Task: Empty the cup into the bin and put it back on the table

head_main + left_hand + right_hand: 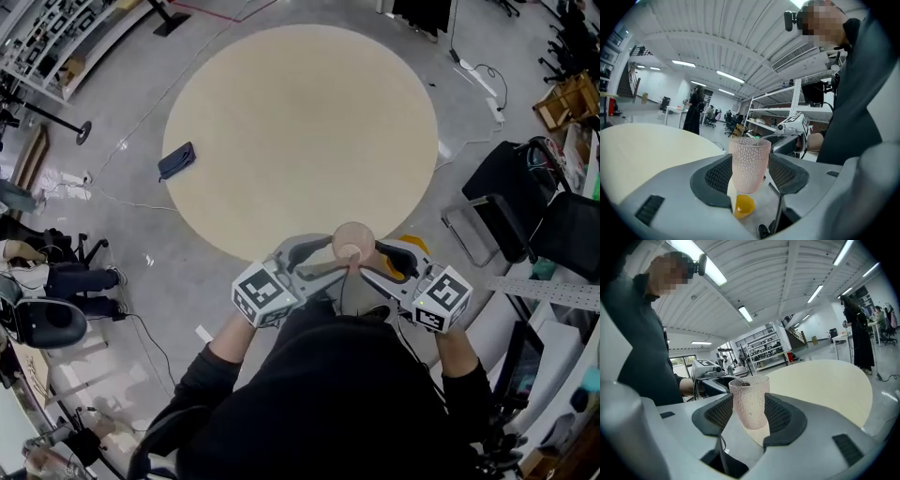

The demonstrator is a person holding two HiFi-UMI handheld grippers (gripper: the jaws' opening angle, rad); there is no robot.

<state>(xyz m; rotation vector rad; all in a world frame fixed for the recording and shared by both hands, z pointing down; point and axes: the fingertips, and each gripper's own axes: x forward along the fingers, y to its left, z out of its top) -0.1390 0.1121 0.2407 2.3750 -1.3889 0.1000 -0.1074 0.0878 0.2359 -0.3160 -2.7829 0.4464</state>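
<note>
While a person is standing at the lower edge of a round beige desk (300, 141), they are holding a pink, dimpled cup (353, 241) in the air at lower centre of the head view, right at the desk's near rim. Both tools are gripping it at once. The left gripper (326, 259) is reaching in from the lower left and the right gripper (378, 262) from the lower right. In each gripper view the ribbed pads are pressing on opposite sides of the cup, narrowed to its width.

As for progress, the cup is already lifted off the desk, so the pick-up seems done. No bin is showing clearly. A small yellow shape (744, 206) is sitting below the cup in the left gripper view, but what it is cannot be told. Whether the cup is holding anything is unclear too. Judging from this, tipping it out may be remaining, and setting it back down certainly is.

The cup is standing upright, its long axis running vertically. Its wide mouth is facing up toward the head camera and its narrower base is pointing down.
</note>
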